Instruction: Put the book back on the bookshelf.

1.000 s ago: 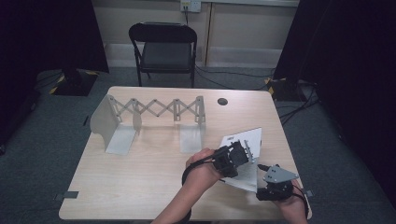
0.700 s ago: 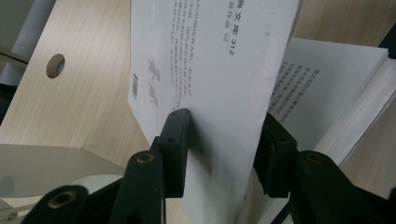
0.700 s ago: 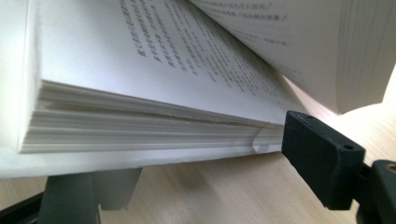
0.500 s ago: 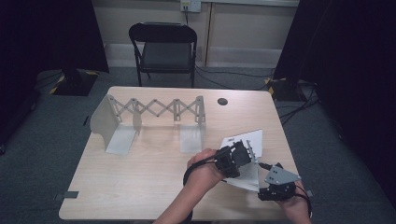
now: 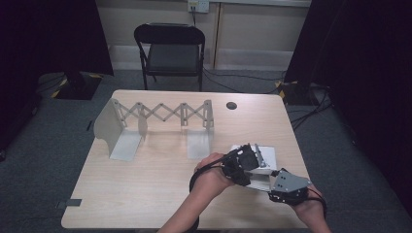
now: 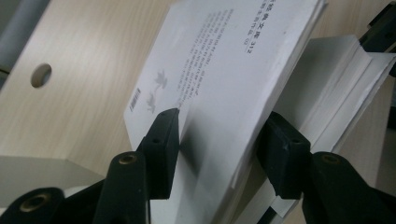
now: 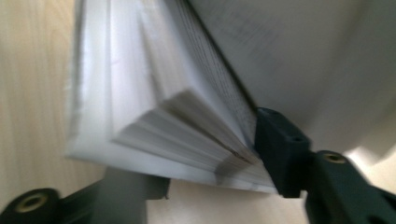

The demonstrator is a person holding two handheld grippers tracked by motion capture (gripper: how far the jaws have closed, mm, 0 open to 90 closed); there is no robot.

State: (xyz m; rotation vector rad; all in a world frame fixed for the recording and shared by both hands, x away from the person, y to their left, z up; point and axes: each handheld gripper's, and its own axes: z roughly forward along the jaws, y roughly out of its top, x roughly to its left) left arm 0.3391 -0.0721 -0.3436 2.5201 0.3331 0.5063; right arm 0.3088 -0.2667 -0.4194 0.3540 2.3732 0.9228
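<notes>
High view: a light wooden table [image 5: 160, 194] carries an expanding scissor-lattice book rack [image 5: 155, 114] with metal end plates, standing open toward the far left. A round cable hole [image 5: 231, 105] lies in the tabletop near the far edge, and a black folding chair [image 5: 170, 46] stands beyond the table. White books [image 5: 265, 158] lie at the near right of the table, well apart from the rack. The left gripper [image 5: 243, 162] and the right gripper [image 5: 286, 187], the latter topped by a grey three-cornered plate, meet at these books; the person's forearms enter from the bottom edge.

Left gripper view: the jaws stand partly closed, one on each face of a tilted white paperback [image 6: 224, 84], gripping its lower edge. The cover bears small printed text and a barcode. Further white books [image 6: 336, 88] lie just behind it.

Right gripper view: the jaws sit on either side of a fanned block of pages [image 7: 187, 126], the right one pressed against it. The picture is blurred, and whether the left one touches cannot be told.
</notes>
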